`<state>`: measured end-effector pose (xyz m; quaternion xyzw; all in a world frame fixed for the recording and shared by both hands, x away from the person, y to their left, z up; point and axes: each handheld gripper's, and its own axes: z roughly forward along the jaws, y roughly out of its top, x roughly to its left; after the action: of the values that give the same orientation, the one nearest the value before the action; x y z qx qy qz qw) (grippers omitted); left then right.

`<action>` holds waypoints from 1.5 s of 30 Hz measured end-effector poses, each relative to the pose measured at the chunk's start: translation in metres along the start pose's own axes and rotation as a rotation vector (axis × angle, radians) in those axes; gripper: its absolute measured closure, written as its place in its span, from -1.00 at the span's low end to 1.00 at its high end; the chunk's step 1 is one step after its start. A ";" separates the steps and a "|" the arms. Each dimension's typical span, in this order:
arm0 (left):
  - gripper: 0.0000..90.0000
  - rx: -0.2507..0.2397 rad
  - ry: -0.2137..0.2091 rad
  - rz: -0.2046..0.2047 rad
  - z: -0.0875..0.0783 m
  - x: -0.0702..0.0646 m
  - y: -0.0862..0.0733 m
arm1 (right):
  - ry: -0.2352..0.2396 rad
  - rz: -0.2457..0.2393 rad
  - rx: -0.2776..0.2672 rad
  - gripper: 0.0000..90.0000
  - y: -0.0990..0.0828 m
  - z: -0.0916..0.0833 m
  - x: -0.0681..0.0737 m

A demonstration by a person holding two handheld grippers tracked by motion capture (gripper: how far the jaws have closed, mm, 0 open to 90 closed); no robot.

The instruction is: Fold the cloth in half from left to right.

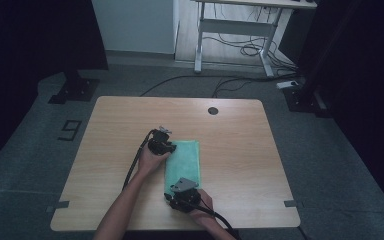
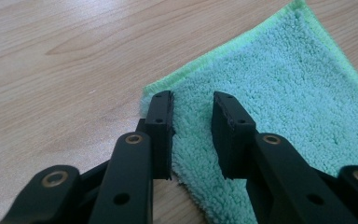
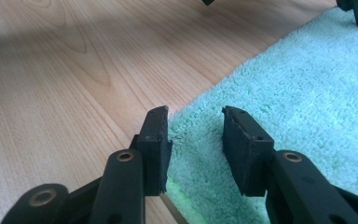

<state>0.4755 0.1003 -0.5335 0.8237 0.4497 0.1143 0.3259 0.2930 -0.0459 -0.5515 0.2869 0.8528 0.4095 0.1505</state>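
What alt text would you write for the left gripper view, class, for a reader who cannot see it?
Two black fingers of the left gripper stand apart over the corner of a fluffy green towel, with towel pile showing in the gap between them. The towel lies flat on a light wooden table, its brighter green hem running along the edge.

In the high view, the near end of the green cloth [image 1: 185, 162] is covered by the right gripper [image 1: 179, 191], and its far left corner by the left gripper [image 1: 166, 148]. In the left gripper view, the cloth [image 2: 279, 107] is cut off by the right and bottom edges. Whether the pads [image 3: 154, 140] touch the pile in the right gripper view cannot be told.
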 end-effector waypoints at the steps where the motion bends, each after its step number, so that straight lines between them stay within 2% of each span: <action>1: 0.54 -0.002 -0.001 0.000 0.000 0.000 0.000 | 0.001 0.001 0.000 0.35 0.000 0.000 0.000; 10: 0.52 -0.005 -0.008 -0.001 0.002 0.000 0.002 | 0.009 0.029 0.000 0.35 0.000 0.000 0.000; 12: 0.49 -0.003 -0.010 0.007 0.001 0.000 0.002 | 0.026 0.044 -0.001 0.29 0.000 -0.001 -0.002; 15: 0.48 -0.046 -0.007 0.018 -0.006 -0.002 -0.001 | 0.061 0.078 -0.023 0.24 0.002 -0.006 -0.008; 18: 0.47 -0.059 -0.004 0.030 -0.013 -0.002 -0.002 | 0.043 0.104 -0.066 0.23 0.007 -0.020 -0.024; 21: 0.46 -0.077 -0.016 0.016 -0.022 0.001 -0.002 | 0.014 0.130 -0.080 0.21 0.012 -0.028 -0.045; 24: 0.45 -0.078 -0.016 0.016 -0.028 0.004 -0.003 | -0.023 0.149 -0.079 0.20 0.014 -0.030 -0.065; 29: 0.44 -0.082 -0.029 0.007 -0.035 0.008 -0.006 | -0.044 0.177 -0.071 0.20 0.014 -0.026 -0.090; 34: 0.45 -0.082 -0.025 0.006 -0.039 0.011 -0.008 | -0.058 0.195 -0.064 0.19 0.014 -0.020 -0.107; 37: 0.45 -0.086 -0.028 -0.001 -0.040 0.012 -0.009 | -0.054 0.202 -0.086 0.19 0.015 -0.017 -0.115; 45: 0.44 -0.085 -0.029 -0.013 -0.042 0.017 -0.010 | -0.068 0.245 -0.078 0.19 0.009 -0.005 -0.129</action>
<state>0.4583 0.1362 -0.5096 0.8079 0.4450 0.1193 0.3675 0.3959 -0.1232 -0.5387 0.3966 0.7892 0.4477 0.1392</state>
